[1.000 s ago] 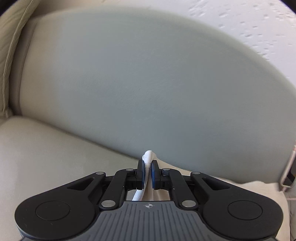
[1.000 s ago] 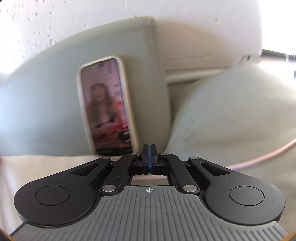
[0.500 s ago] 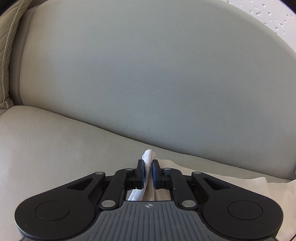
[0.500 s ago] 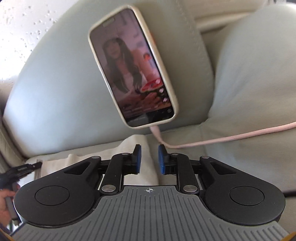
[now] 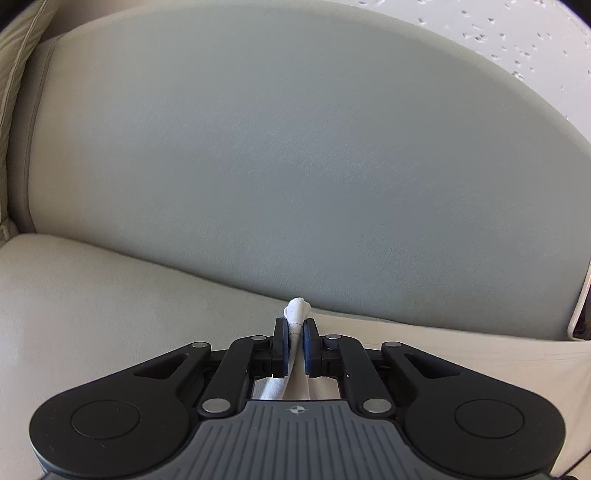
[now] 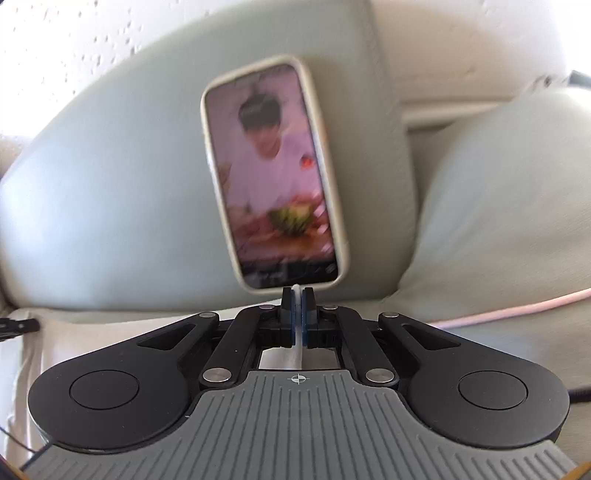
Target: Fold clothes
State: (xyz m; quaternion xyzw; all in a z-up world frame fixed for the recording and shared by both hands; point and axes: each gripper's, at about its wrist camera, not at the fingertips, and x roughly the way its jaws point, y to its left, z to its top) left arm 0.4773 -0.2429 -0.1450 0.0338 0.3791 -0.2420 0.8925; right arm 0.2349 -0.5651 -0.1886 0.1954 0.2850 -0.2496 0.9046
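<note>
A beige sofa seat [image 5: 92, 295] is seen nearest, with a cream cloth [image 5: 424, 339] spread over it. A bunched white fold of the cloth is clenched by the left tool [image 5: 294, 332]; a thin edge is pinched by the right tool [image 6: 296, 317], whose jaws have just closed. Behind, grey cushions [image 5: 295, 166] carry a propped phone [image 6: 275, 177] (screen blurred, no writing readable), before a speckled white wall [image 5: 517, 33].

A lit smartphone in a pale case [image 6: 275, 177] leans on a grey-green sofa cushion [image 6: 110, 221]. A pink cable [image 6: 517, 306] trails right.
</note>
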